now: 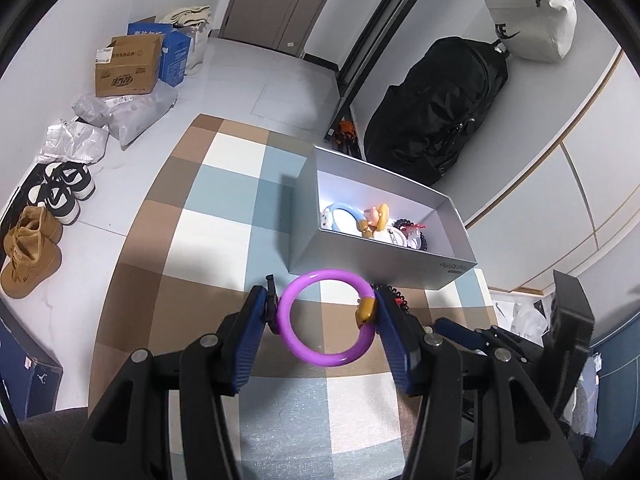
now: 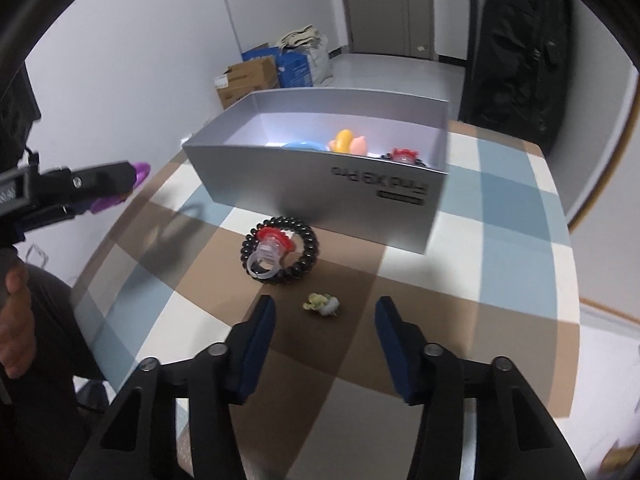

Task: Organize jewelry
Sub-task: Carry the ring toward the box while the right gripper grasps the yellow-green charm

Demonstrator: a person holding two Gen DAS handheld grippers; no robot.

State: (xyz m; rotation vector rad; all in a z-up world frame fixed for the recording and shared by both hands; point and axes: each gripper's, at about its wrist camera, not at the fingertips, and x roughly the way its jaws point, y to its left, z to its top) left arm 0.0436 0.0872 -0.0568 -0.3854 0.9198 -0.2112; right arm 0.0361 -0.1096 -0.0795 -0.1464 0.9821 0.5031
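My left gripper (image 1: 322,304) is shut on a purple bracelet (image 1: 304,344) with a gold clasp and holds it above the checked table, just short of the silver box (image 1: 360,252). The box holds a blue bracelet (image 1: 348,210), an orange figure charm (image 1: 376,218) and black beads. In the right wrist view my right gripper (image 2: 324,312) is open and empty over a small green charm (image 2: 322,303). A black bead bracelet (image 2: 304,256) with a red-and-clear ring (image 2: 267,256) inside it lies in front of the box (image 2: 320,184). The left gripper with the purple bracelet (image 2: 140,170) shows at the left.
The checked tablecloth (image 1: 224,208) covers the table. On the floor to the left are shoes (image 1: 32,248), plastic bags and cardboard boxes (image 1: 128,64). A black backpack (image 1: 444,100) and a white bag (image 1: 528,12) hang by the wall behind the box.
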